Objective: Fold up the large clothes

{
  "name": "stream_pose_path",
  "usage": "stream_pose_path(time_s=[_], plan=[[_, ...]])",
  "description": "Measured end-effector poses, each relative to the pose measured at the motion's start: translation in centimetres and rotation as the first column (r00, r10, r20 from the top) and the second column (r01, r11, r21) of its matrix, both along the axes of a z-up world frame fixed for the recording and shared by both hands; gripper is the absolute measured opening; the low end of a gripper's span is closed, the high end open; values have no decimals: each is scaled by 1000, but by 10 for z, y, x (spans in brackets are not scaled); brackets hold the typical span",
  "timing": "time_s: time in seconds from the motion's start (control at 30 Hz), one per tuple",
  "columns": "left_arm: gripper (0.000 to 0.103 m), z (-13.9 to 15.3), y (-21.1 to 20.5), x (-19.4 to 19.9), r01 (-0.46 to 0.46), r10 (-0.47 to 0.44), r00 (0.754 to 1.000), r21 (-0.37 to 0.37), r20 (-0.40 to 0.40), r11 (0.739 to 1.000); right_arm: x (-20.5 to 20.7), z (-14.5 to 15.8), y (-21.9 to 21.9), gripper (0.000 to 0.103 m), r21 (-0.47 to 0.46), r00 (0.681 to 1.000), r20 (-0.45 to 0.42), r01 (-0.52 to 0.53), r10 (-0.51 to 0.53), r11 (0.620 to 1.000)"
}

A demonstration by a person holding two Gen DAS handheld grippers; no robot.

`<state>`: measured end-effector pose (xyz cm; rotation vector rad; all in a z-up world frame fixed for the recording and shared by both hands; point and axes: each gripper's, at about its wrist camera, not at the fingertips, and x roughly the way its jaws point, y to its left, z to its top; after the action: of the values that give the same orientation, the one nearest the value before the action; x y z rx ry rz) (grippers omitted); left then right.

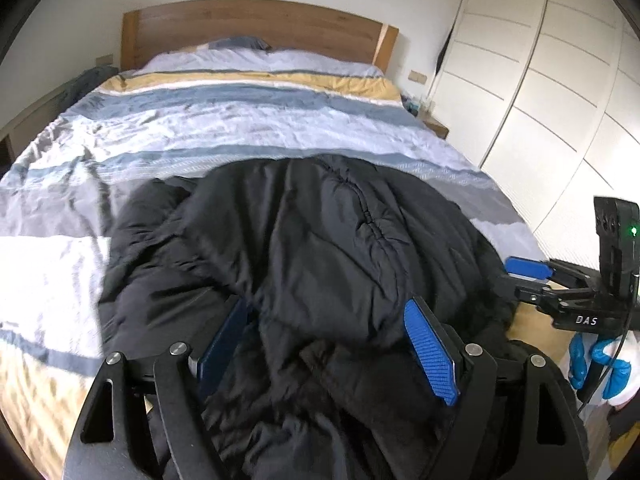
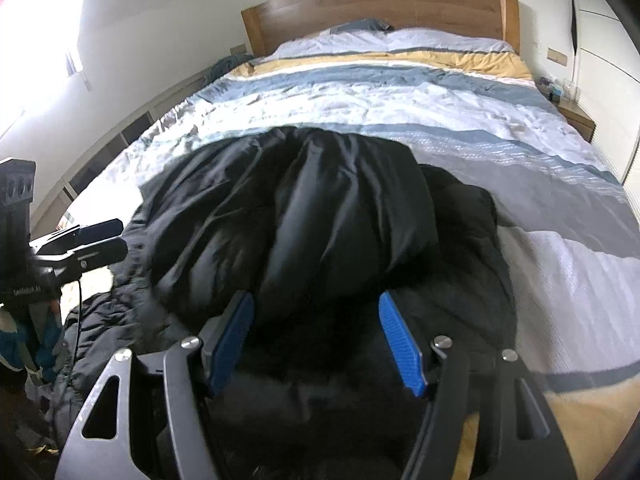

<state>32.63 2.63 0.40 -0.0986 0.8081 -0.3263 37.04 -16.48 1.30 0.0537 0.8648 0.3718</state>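
Reading "DAS", the right gripper (image 1: 516,276) and left gripper (image 1: 328,336) gape over black jacket (image 1: 304,232)

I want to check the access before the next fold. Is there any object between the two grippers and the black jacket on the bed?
Nothing visible stands in the way. The black jacket lies bunched on the striped duvet, directly under the left gripper and the right gripper. Its fabric already bulges up between both pairs of open blue pads.
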Motion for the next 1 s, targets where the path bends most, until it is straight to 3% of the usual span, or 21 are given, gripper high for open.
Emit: stream_pose_path(time_s=[0.27, 0.6, 0.77, 1.0], plan=[[85, 29, 45, -63, -76, 76, 997, -10, -7, 997, -73, 34, -24, 64, 24, 999, 35, 23, -24, 999], [88, 34, 106, -129, -175, 175, 984, 2, -20, 984, -159, 53, -55, 67, -9, 997, 24, 77, -77, 997], [93, 32, 129, -158, -203, 203, 979, 15, -20, 979, -191, 59, -73, 78, -14, 992, 21, 123, -123, 992], [96, 27, 162, -189, -253, 253, 967, 4, -37, 967, -229, 63, -103, 85, 1, 980, 11, 198, -198, 980]])
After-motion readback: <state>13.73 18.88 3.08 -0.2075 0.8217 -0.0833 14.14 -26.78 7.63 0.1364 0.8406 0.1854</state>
